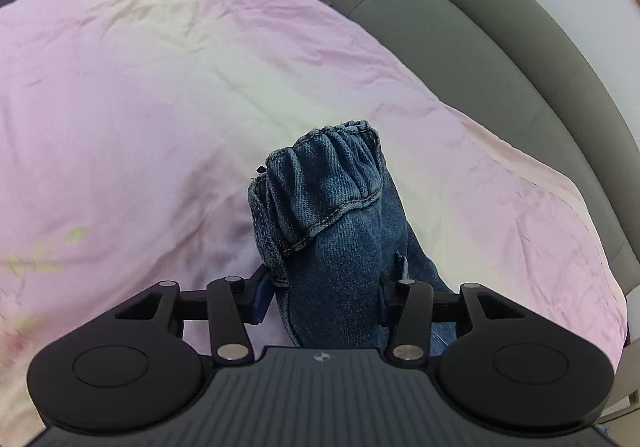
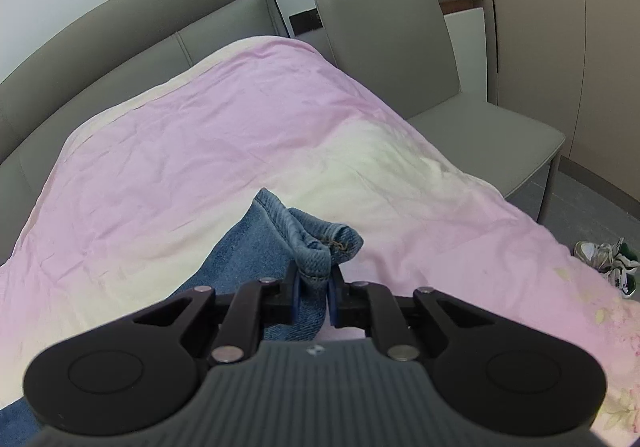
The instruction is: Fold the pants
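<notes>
Two views look forward along handheld grippers over a bed covered by a wrinkled pink and pale yellow quilt. In the left wrist view, the left gripper has its two black fingers closed on a thick bunch of blue denim pants; the gathered, stitched edge of the fabric stands up in front of the fingers, lifted off the quilt, and more denim trails down to the lower right. A grey padded headboard curves along the right side of that view. In the right wrist view, the right gripper has its fingers pressed nearly together, pinching a thinner folded hem of the same pants, which pokes up just beyond the fingertips. The rest of the denim hangs down and to the left, toward the bottom corner of the picture. Beyond the bed stands a grey chair, just beside the quilt's far edge, and a pair of sneakers lies on the floor at the right.
</notes>
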Demonstrator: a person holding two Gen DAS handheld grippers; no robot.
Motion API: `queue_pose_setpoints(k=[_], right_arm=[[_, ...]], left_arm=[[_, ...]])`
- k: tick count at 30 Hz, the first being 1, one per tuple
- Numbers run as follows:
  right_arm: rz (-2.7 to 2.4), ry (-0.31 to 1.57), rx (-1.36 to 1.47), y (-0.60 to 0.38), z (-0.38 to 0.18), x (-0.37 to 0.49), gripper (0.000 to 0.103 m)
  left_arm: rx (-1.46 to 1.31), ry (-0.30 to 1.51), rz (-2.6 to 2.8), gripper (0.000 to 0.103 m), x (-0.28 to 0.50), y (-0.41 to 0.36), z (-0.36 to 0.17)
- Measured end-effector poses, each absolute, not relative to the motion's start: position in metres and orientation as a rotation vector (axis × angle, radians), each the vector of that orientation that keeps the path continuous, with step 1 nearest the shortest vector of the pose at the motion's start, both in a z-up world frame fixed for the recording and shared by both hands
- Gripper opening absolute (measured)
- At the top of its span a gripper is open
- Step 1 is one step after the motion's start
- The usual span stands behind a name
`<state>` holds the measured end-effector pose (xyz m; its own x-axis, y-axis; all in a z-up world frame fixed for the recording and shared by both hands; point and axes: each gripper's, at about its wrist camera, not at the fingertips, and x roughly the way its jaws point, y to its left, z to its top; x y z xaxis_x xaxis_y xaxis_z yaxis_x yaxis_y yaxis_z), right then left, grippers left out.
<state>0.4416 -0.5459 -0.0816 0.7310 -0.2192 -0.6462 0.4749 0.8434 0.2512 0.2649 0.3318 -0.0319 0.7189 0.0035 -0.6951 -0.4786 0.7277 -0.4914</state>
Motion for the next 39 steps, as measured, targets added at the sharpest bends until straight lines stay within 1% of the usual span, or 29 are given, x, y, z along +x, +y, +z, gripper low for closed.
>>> queue_pose_setpoints(k=[3,6,8,12,14,16,18,19,21,22,23,24,25,26,27,30,33,34,36,39], right_arm=[[-0.356,0.666,0.416,-0.543,-0.063,0.417,0.006],[-0.331,0.72,0.471,-0.544,-0.067,0.376,0.006],[-0.328,0.775,0.516,-0.544,-0.086,0.349,0.006],[-0.394,0.887,0.581,-0.545,-0.147,0.3,0.006],[-0.414,0.901,0.634,-0.551,-0.17,0.286,0.006],[-0.398,0.894,0.624,-0.551,-0.183,0.283,0.007],[-0.404,0.914,0.603,-0.547,-0.192,0.288,0.007],[-0.406,0.923,0.605,-0.546,-0.195,0.289,0.008],[-0.413,0.928,0.625,-0.549,-0.196,0.293,0.009],[-0.404,0.933,0.616,-0.548,-0.194,0.293,0.011],[-0.389,0.952,0.577,-0.547,-0.19,0.296,0.015],[-0.373,0.969,0.532,-0.544,-0.186,0.298,0.024],[-0.369,0.983,0.482,-0.543,-0.182,0.302,0.03],[-0.374,0.986,0.433,-0.54,-0.177,0.302,0.046],[-0.378,0.981,0.371,-0.537,-0.171,0.301,0.055],[-0.362,0.966,0.237,-0.532,-0.156,0.302,0.055],[-0.308,0.922,0.171,-0.528,-0.141,0.311,0.056],[-0.287,0.903,0.152,-0.526,-0.135,0.316,0.056],[-0.249,0.874,0.122,-0.522,-0.128,0.327,0.061],[-0.226,0.857,0.07,-0.518,-0.124,0.351,0.061]], left_arm=[[-0.686,0.756,0.286,0.054,0.243,0.357,-0.014],[-0.676,0.828,0.272,0.054,0.217,0.386,-0.022],[-0.701,0.88,0.276,0.054,0.2,0.402,-0.044],[-0.698,0.96,0.288,0.054,0.181,0.408,-0.104],[-0.733,0.951,0.284,0.054,0.176,0.416,-0.126],[-0.777,0.942,0.267,0.054,0.176,0.423,-0.141],[-0.782,0.953,0.27,0.058,0.181,0.424,-0.148],[-0.771,0.964,0.268,0.063,0.183,0.424,-0.147],[-0.762,0.978,0.226,0.065,0.185,0.43,-0.141],[-0.749,0.986,0.226,0.076,0.186,0.431,-0.136],[-0.71,0.999,0.247,0.088,0.19,0.43,-0.129],[-0.656,1.01,0.269,0.091,0.192,0.429,-0.122],[-0.618,1.016,0.267,0.091,0.193,0.429,-0.115],[-0.596,1.021,0.257,0.091,0.195,0.429,-0.108],[-0.575,1.025,0.254,0.091,0.197,0.429,-0.102],[-0.456,1.001,0.251,0.091,0.203,0.426,-0.08],[-0.356,0.963,0.251,0.092,0.217,0.417,-0.062],[-0.34,0.953,0.236,0.093,0.224,0.414,-0.059],[-0.316,0.938,0.218,0.093,0.242,0.406,-0.054],[-0.286,0.94,0.191,0.095,0.27,0.391,-0.059]])
